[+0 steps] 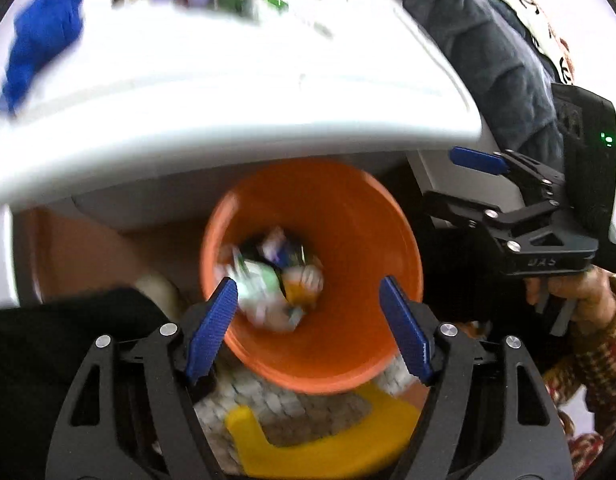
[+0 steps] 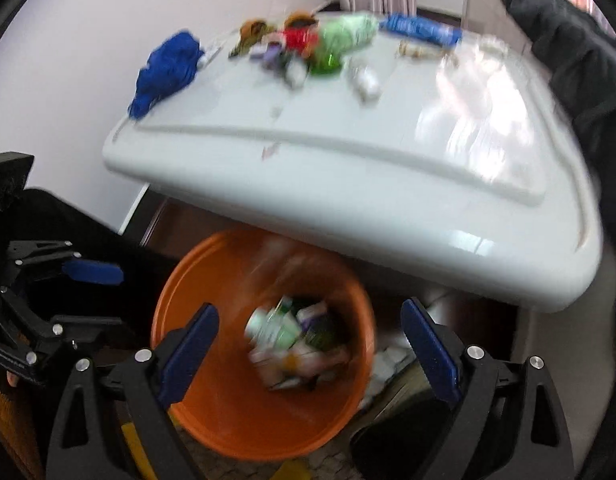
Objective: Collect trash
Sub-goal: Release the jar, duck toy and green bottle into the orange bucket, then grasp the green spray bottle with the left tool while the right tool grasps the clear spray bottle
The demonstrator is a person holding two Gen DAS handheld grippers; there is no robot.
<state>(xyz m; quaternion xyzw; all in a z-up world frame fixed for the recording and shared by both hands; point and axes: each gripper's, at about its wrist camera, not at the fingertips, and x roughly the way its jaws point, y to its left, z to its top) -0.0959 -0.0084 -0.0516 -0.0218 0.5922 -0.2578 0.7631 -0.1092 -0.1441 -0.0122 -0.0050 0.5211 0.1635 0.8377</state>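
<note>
Both grippers are tipped steeply down over the orange bucket (image 1: 359,216), which sits on the floor tucked partly under the edge of the white table (image 2: 347,184).

The left gripper (image 1: 308,320) hangs right above the bucket's mouth with its blue pads (image 1: 210,328) spread wide and nothing between them; you just look straight through the gap at the trash pile (image 1: 272,280) in the bottom: crumpled wrappers and small packets, too blurry to name individually.

The right gripper (image 2: 311,352) is in much the same pose beside it, fingers far apart, empty, aimed into the same bucket. In the left wrist view it shows from the side at the right edge, gripped by a hand (image 1: 575,292) in a patterned knit sleeve (image 1: 603,352).

More clutter remains up on the table: a blue cloth (image 2: 168,68) near the far left corner, plus a bunch of small colourful items (image 2: 304,44) along the back. A yellow thing (image 1: 323,440) lies on the woven mat (image 1: 244,396) below the bucket.
</note>
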